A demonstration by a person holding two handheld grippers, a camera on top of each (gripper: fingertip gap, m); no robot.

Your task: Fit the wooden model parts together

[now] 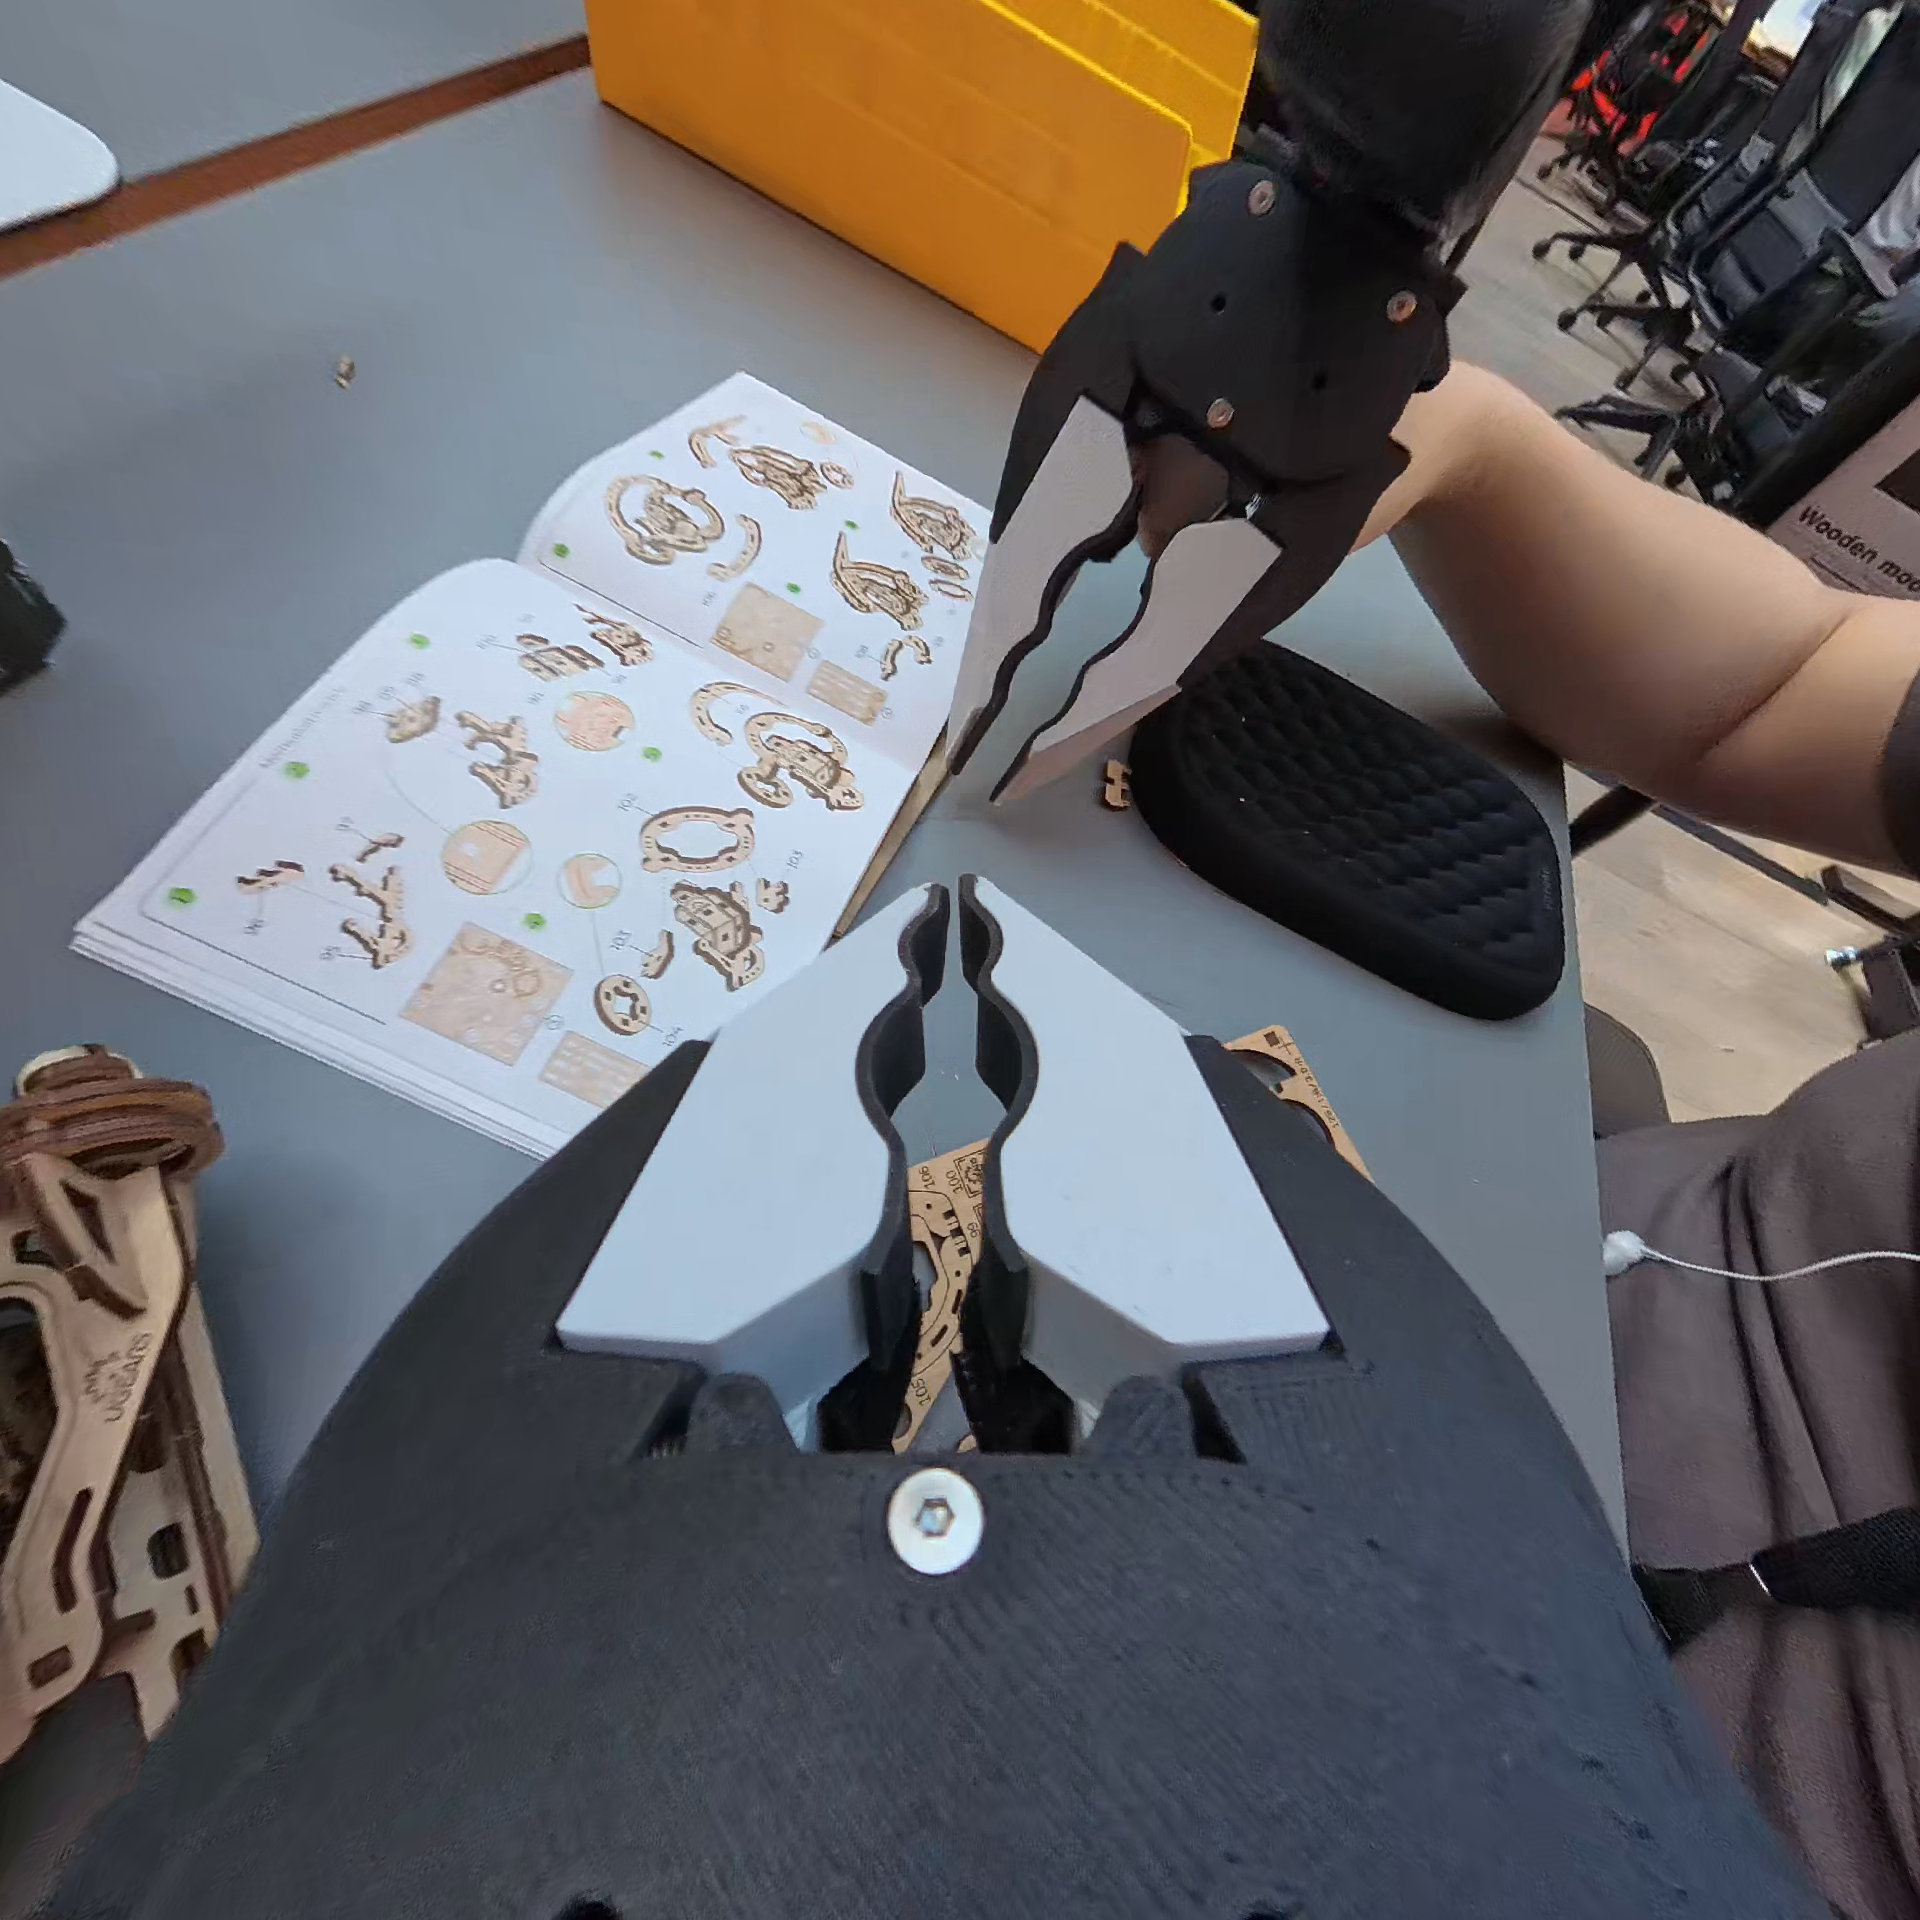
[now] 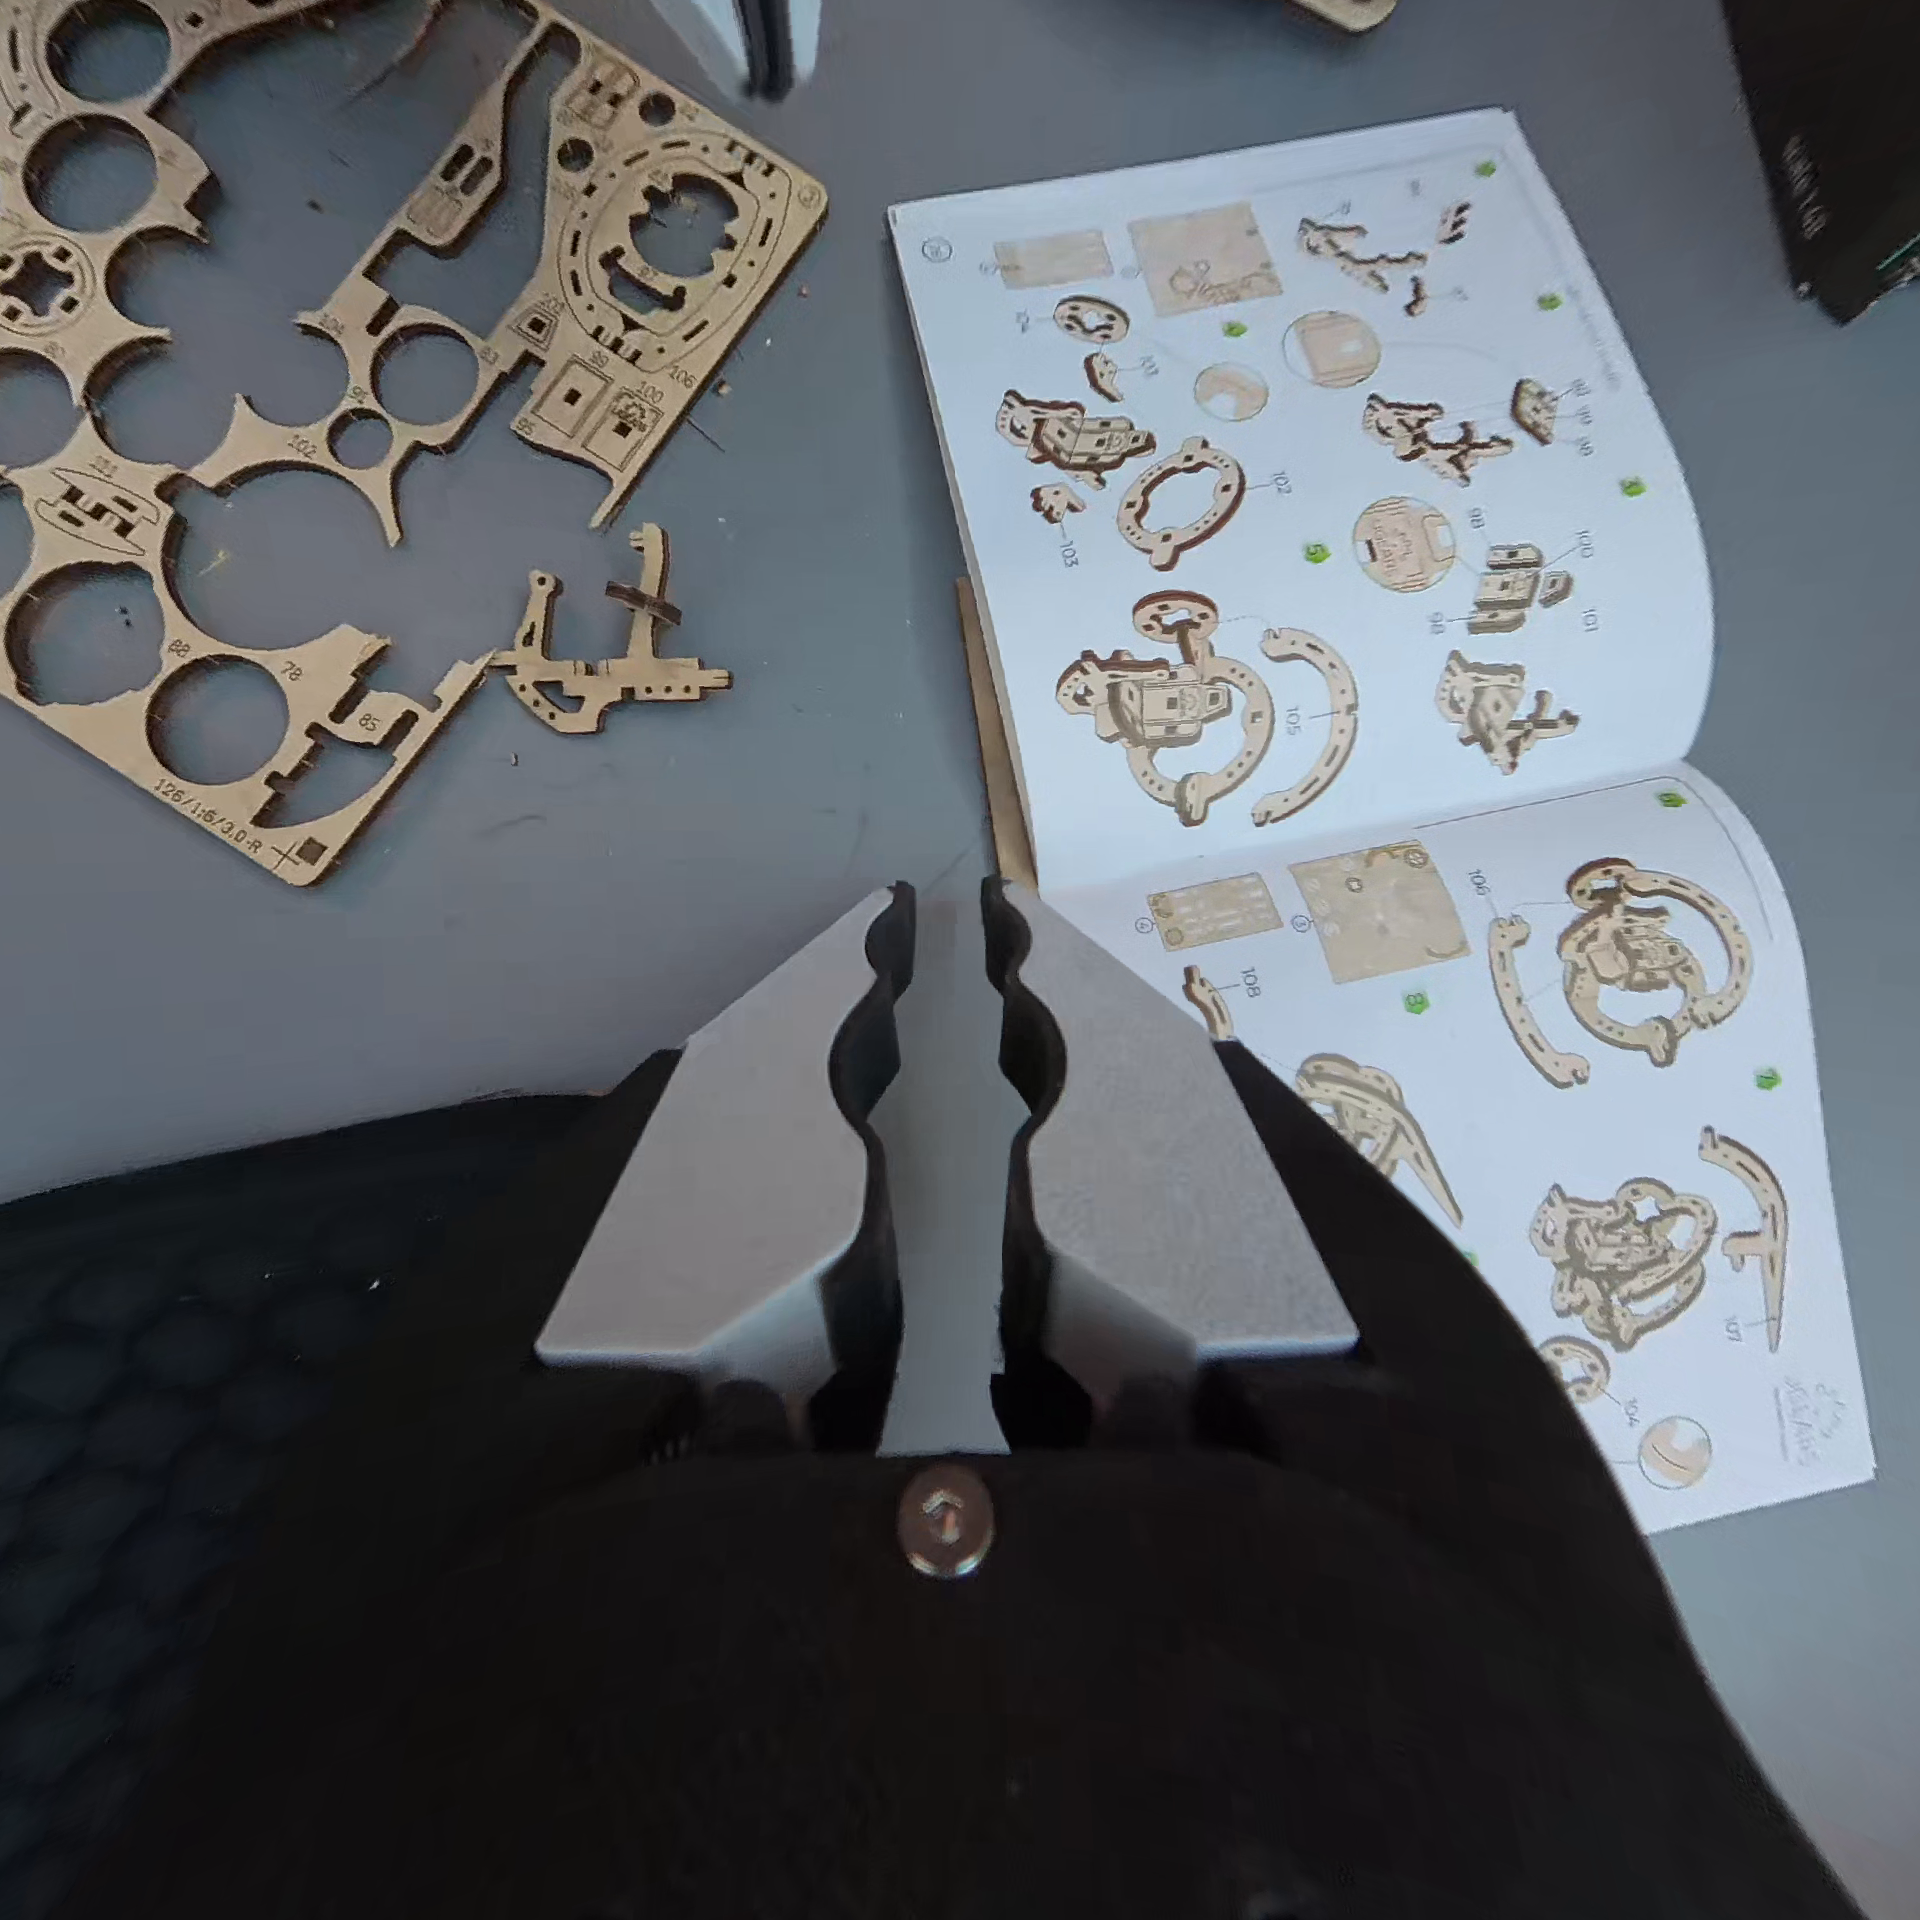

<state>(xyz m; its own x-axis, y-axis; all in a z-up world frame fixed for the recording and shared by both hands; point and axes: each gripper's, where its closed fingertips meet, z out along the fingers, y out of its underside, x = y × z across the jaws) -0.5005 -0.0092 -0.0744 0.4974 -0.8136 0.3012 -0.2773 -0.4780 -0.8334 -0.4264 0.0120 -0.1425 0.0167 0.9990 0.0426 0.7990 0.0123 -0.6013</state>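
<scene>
A laser-cut wooden sheet [image 2: 301, 447] with many parts punched out lies on the grey table. A small assembled wooden piece [image 2: 623, 670] lies just beside its lower right edge. My right gripper [image 2: 943, 891] hovers over bare table between that piece and the instruction booklet [image 2: 1351, 623], jaws slightly apart and empty. In the left wrist view it [image 1: 982, 771] points down near a small wooden piece [image 1: 1115, 781]. My left gripper [image 1: 956, 891] is nearly closed and empty, above a corner of the sheet [image 1: 1280, 1060].
A partly built wooden model [image 1: 94, 1351] stands at the left. The open booklet [image 1: 499, 790] lies mid-table, with a yellow box [image 1: 914, 135] behind it. A black mesh pad [image 1: 1340, 831] sits by the table's right edge. A person's forearm [image 1: 1662, 644] reaches in. A black box [image 2: 1829, 156] lies far right. Some 11 centimetres of space lies between my two pairs of fingers. My right tips are roughly 7 centimetres from the small assembled wooden piece [image 2: 623, 670].
</scene>
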